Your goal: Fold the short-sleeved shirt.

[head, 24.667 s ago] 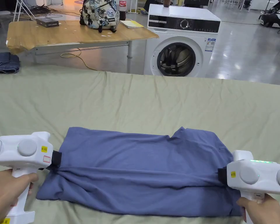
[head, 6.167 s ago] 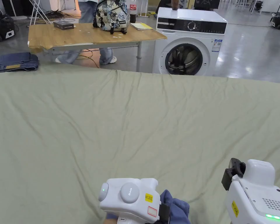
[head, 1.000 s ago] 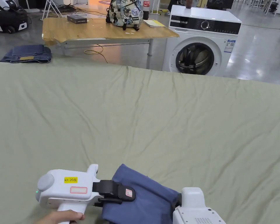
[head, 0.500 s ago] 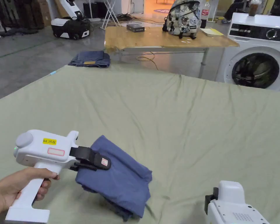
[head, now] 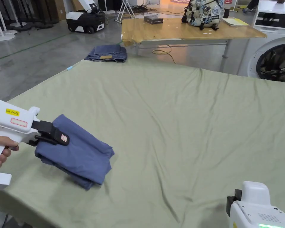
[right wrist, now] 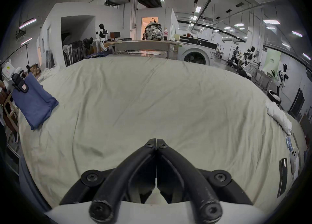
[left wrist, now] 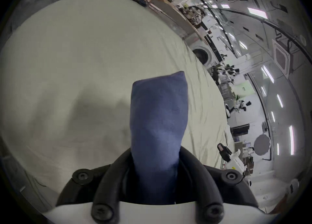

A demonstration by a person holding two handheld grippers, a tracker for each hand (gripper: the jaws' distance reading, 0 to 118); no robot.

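Shirt: the blue short-sleeved shirt (head: 75, 154) is folded into a compact, layered bundle; it is near the left edge of the surface, toward the near left corner, its lower end resting on the cloth and its upper end raised in the left hand-held gripper
Shirt, close up: in the left gripper view the shirt (left wrist: 158, 126) runs straight out from between the two black jaws, as a thick blue roll over the cloth
Shirt, from the right: in the right gripper view the shirt (right wrist: 33, 104) slopes down from the left hand-held gripper (right wrist: 19, 82) to the cloth, folded edges stacked at its lower end
Left hand-held gripper: the left hand-held gripper (head: 51, 136) has both jaws closed onto one end of the shirt, one above and one below the fabric; a hand (head: 2, 148) holds its white grip just off the left edge
Right hand-held gripper: the right hand-held gripper (right wrist: 156, 143) has its jaws brought together tip to tip with nothing between them; it is above the cloth near the near edge, well apart from the shirt; its white body (head: 257, 207) shows at the near right corner in the head view
Surface: a wide surface covered by a creased pale green cloth (head: 183, 118)
Beyond the far edge: folded jeans (head: 107, 53) lie at the far left corner; behind stand a wooden table (head: 192, 31) with a patterned backpack (head: 204, 12) on it, and a white washing machine (head: 272, 47) to its right
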